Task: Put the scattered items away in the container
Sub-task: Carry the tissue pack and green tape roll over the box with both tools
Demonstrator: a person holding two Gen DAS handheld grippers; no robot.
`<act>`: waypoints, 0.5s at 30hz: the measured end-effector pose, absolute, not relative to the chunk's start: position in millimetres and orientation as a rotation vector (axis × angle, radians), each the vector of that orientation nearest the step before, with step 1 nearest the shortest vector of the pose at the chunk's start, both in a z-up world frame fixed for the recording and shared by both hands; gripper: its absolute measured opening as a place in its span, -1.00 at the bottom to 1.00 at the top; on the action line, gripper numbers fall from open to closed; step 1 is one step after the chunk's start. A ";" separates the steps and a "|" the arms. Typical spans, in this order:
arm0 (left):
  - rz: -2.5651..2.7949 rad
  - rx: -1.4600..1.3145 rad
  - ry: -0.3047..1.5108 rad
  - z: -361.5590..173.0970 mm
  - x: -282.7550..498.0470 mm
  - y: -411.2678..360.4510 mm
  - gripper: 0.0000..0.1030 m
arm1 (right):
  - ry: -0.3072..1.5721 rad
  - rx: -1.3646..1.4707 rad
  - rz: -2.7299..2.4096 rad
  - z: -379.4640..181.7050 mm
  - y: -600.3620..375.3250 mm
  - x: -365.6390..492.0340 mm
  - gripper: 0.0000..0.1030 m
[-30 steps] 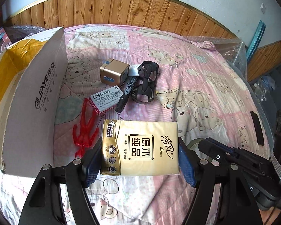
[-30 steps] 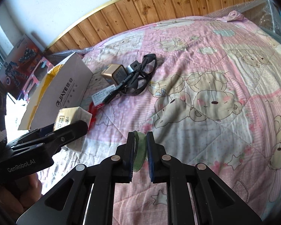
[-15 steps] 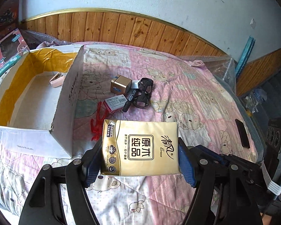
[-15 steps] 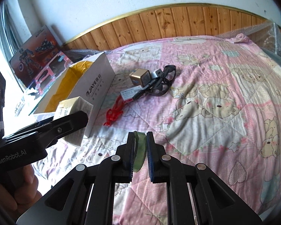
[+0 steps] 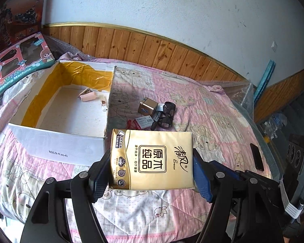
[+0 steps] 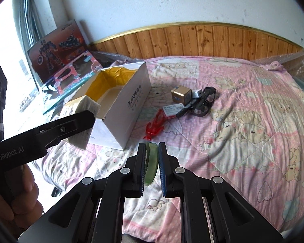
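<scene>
Gold-wrapped tissue pack (image 5: 152, 160) sits clamped in the left gripper (image 5: 151, 172), now lifted clear of the bed (image 5: 212, 121) — the cardboard box (image 5: 56, 145) has swung into view at centre left, so dropping it in looks close. The right gripper (image 6: 152, 162) pinches a green tape roll (image 6: 151, 163) (edge-on) at lower centre.

On the quilt (image 5: 212, 125) the open box (image 5: 56, 141) sits left of a cluster of small items (image 5: 156, 115) (all touching or overlapping), with toy cartons (image 5: 16, 68) behind the box and the wooden wall panel (image 5: 152, 46) beyond.
</scene>
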State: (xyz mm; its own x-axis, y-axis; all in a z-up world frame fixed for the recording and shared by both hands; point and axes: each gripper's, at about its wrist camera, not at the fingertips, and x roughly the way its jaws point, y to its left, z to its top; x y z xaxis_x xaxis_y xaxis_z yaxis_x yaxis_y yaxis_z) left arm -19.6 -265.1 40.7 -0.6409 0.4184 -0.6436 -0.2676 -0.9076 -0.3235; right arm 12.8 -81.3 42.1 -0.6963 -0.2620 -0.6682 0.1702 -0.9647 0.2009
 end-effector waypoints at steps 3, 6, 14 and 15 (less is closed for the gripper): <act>2.548 -1.051 -0.314 44.8 -19.2 -280.1 0.41 | -0.153 1.075 -2.674 47.2 -95.9 10.3 -0.76; 2.567 -1.043 -0.345 47.0 -20.8 -294.7 0.41 | -0.128 1.064 -2.659 51.7 -109.2 5.9 -0.76; 2.612 -1.044 -0.429 49.2 -30.9 -333.4 0.41 | -0.080 1.036 -2.611 62.0 -140.9 -9.0 -0.76; 2.620 -1.043 -0.436 49.8 -32.4 -337.8 0.41 | -0.075 1.032 -2.605 63.2 -144.2 -11.2 -0.76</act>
